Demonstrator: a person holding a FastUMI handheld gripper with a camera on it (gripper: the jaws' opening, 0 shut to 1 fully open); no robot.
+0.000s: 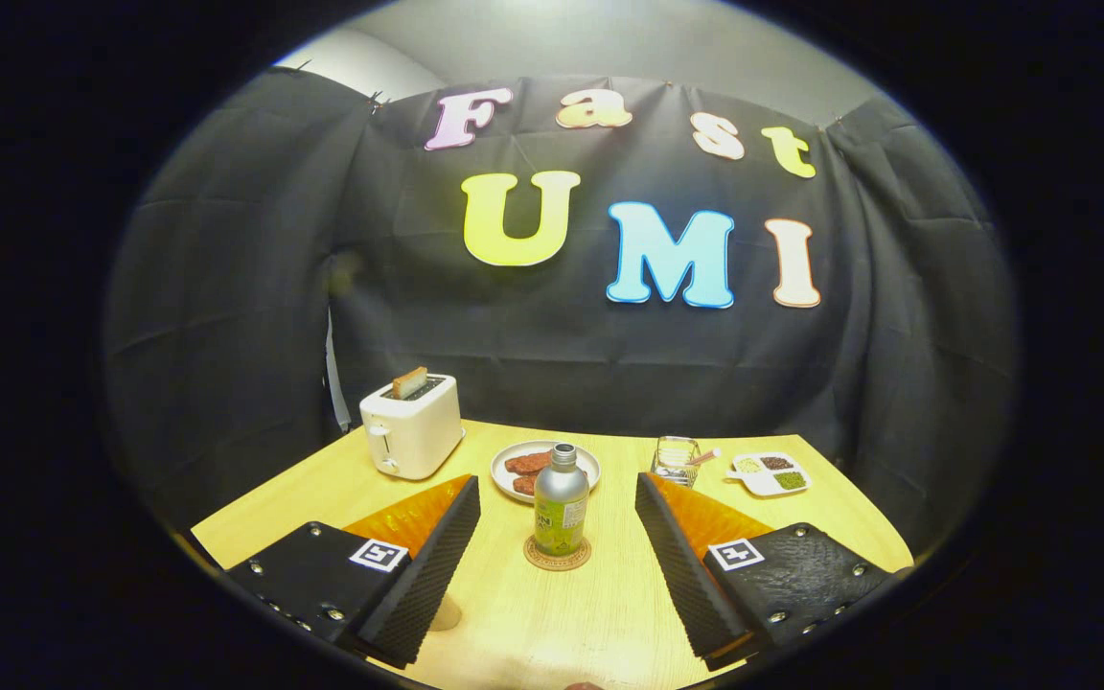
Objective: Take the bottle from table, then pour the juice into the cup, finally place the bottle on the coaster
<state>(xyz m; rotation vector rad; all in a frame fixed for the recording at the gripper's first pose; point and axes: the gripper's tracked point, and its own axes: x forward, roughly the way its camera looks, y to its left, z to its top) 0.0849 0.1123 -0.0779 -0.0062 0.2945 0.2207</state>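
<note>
Bottle [561, 502] upright on coaster [557, 555] – rigid, slick metal, tippy; I'd grip mid-body. My fingers [558, 537] spread wide, holding nothing.

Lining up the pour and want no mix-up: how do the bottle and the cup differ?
The bottle is opaque metal with a green label; the cup is clear glass. The bottle is taller and narrows to a neck; the cup is short with an open mouth. The bottle stands on the coaster, ahead of and between the open gripper's fingers; the cup stands on the table, farther off. Both are upright.
</note>
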